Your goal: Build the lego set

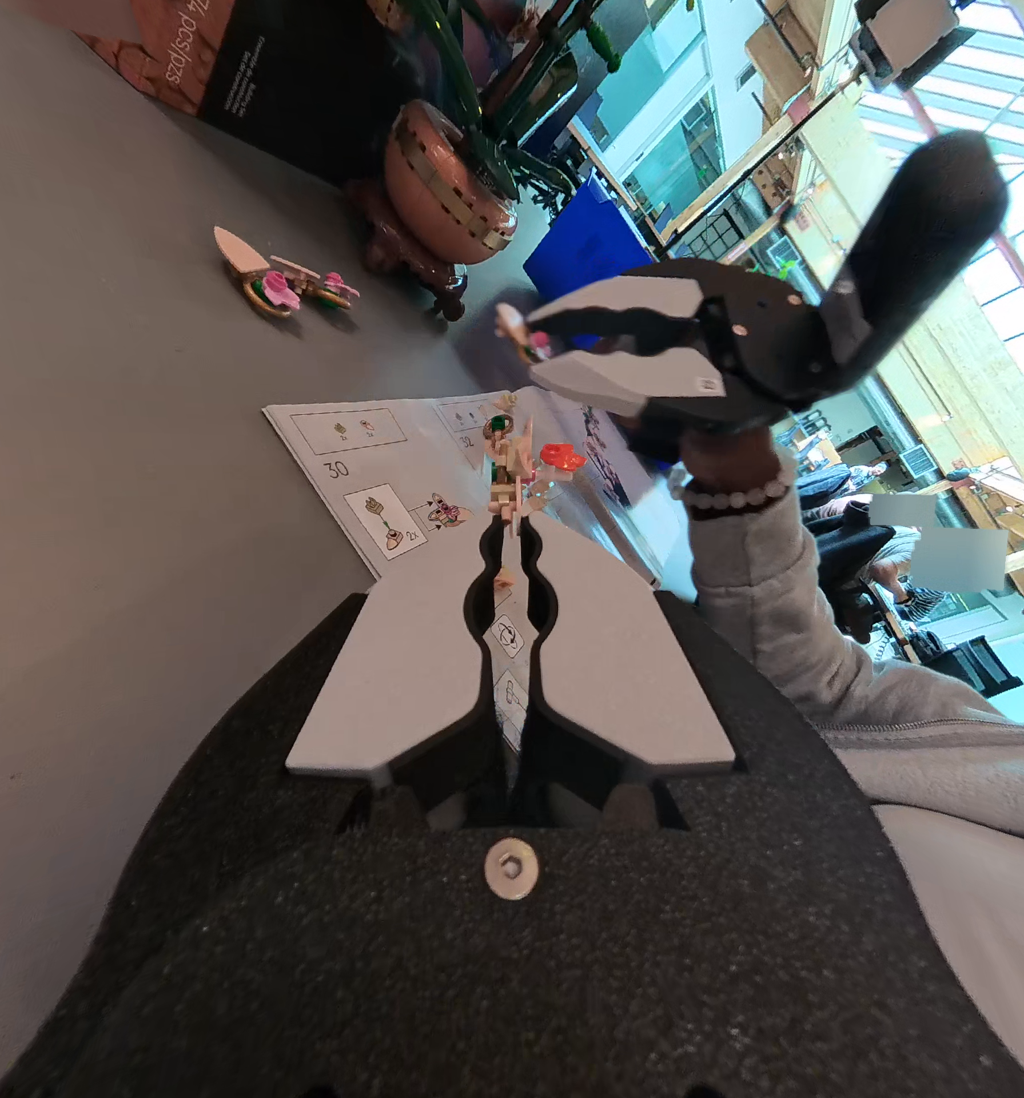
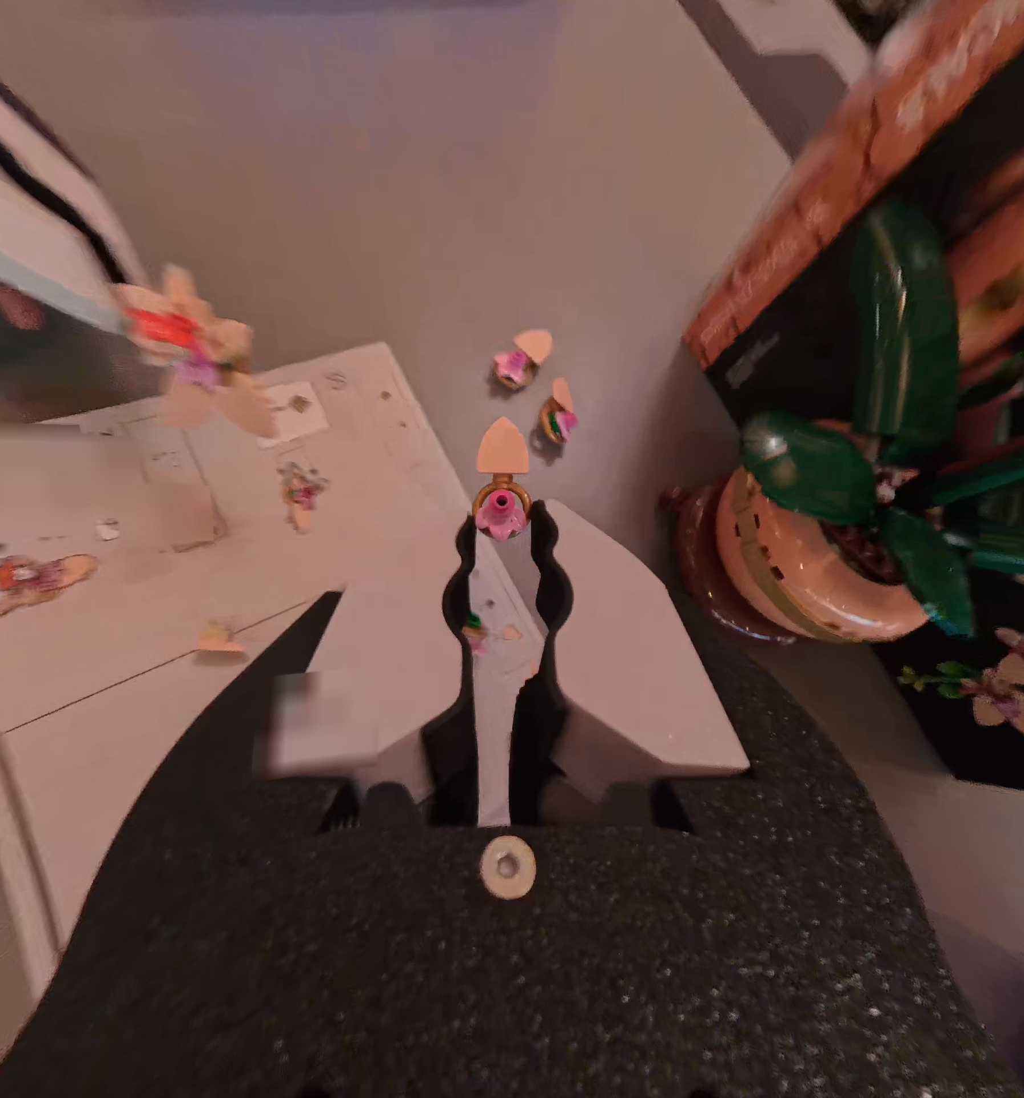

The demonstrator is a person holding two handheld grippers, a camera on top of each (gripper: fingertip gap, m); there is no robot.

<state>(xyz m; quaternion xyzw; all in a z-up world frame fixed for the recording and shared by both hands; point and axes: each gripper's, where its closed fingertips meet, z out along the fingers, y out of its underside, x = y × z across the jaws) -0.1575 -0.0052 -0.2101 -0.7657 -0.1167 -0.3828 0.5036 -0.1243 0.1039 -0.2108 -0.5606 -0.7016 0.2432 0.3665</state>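
Note:
My left gripper [image 1: 512, 530] is shut on the base of a small brick flower [image 1: 509, 469] with cream petals, a gold ring and a red piece, held above an open instruction booklet [image 1: 378, 469]. It shows blurred at the far left of the right wrist view [image 2: 200, 344]. My right gripper [image 2: 500, 521] is shut on a petal piece [image 2: 502, 454]: a cream petal on a gold ring with a pink blossom, and the pads press on the ring. In the left wrist view this gripper [image 1: 533, 343] holds the piece [image 1: 521, 333] in the air above and beyond the left one.
Two more petal pieces [image 1: 266, 279] [image 1: 331, 288] lie on the grey table [image 1: 111, 356]. A pink brick flower pot [image 1: 438, 184] with green leaves and the set's box [image 1: 260, 65] stand behind them. A small tan piece [image 1: 504, 579] lies on the booklet. A grey sleeve [image 1: 765, 594] is at the right. The tips of one gripper are about 12 cm away from the tips of the other.

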